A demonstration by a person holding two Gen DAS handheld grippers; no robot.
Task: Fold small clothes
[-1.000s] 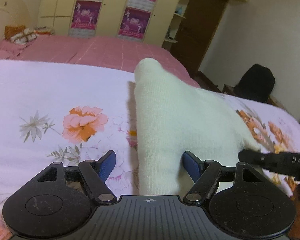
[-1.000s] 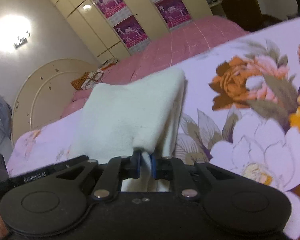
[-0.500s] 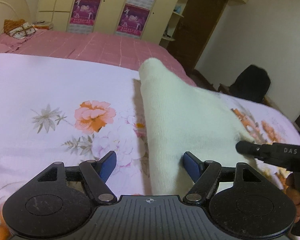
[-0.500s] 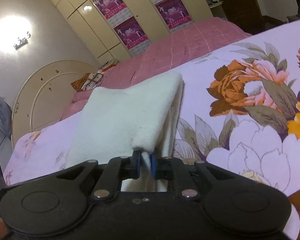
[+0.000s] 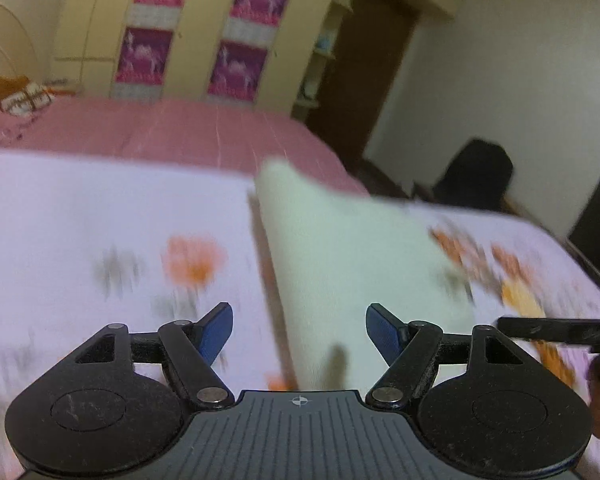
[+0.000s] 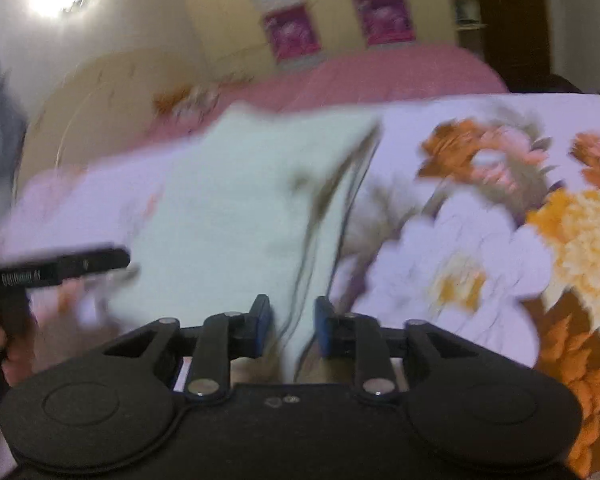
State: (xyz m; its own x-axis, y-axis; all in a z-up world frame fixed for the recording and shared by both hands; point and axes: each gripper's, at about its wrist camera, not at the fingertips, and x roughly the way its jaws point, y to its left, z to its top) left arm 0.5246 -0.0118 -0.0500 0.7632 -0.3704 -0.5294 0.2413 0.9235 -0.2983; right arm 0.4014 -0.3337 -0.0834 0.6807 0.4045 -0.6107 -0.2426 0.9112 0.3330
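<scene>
Now: jaws apart over the pale cloth

Left wrist view: left gripper [image 5: 299, 330] spread wide, gripping nothing; pale cloth [image 5: 352, 264] lies centre frame on the floral sheet [image 5: 80, 240].

Right wrist view: right gripper [image 6: 290, 326] opening, cloth edge loose between its pads [image 6: 323, 330].

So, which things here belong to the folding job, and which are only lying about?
For the job:
- pale garment
- left tool, open
- right tool, opening, garment edge between its pads

Lying about:
- floral sheet
- pink bedcover
- orange cushion
- black chair
</scene>
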